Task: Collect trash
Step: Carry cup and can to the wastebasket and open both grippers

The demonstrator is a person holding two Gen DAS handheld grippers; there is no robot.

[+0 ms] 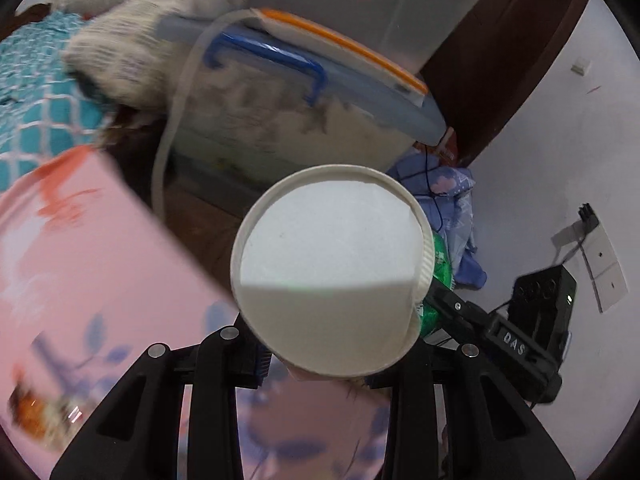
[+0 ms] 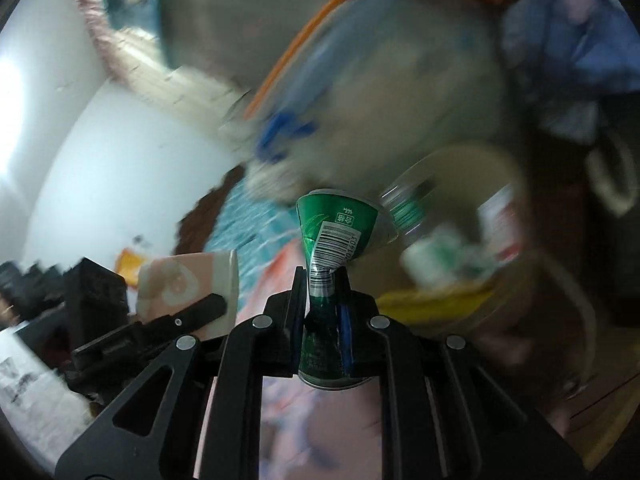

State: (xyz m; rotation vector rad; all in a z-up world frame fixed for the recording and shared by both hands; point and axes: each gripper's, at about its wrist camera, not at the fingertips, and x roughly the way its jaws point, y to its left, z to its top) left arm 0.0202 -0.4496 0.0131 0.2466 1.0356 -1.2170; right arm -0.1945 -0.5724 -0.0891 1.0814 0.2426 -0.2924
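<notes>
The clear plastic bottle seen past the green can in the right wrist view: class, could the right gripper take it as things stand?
Probably not. The right gripper is already shut on the crushed green can, so its jaws have no room for the clear plastic bottle until the can is let go.

- Left wrist view: paper cup (image 1: 328,264) at centre, between the left gripper (image 1: 316,364) fingers.
- Can (image 1: 434,288) at 3 o'clock of the cup, touching its rim, in the right gripper (image 1: 472,316).
- Storage box (image 1: 280,128) at 12 o'clock behind the cup; another bin (image 1: 360,4) stacked above it.
- Pillow (image 1: 132,56) at 10 o'clock.
- Bedsheet (image 1: 80,264) at 8 o'clock, below the cup.
- Wall socket (image 1: 596,256) at 3 o'clock, far side.
</notes>
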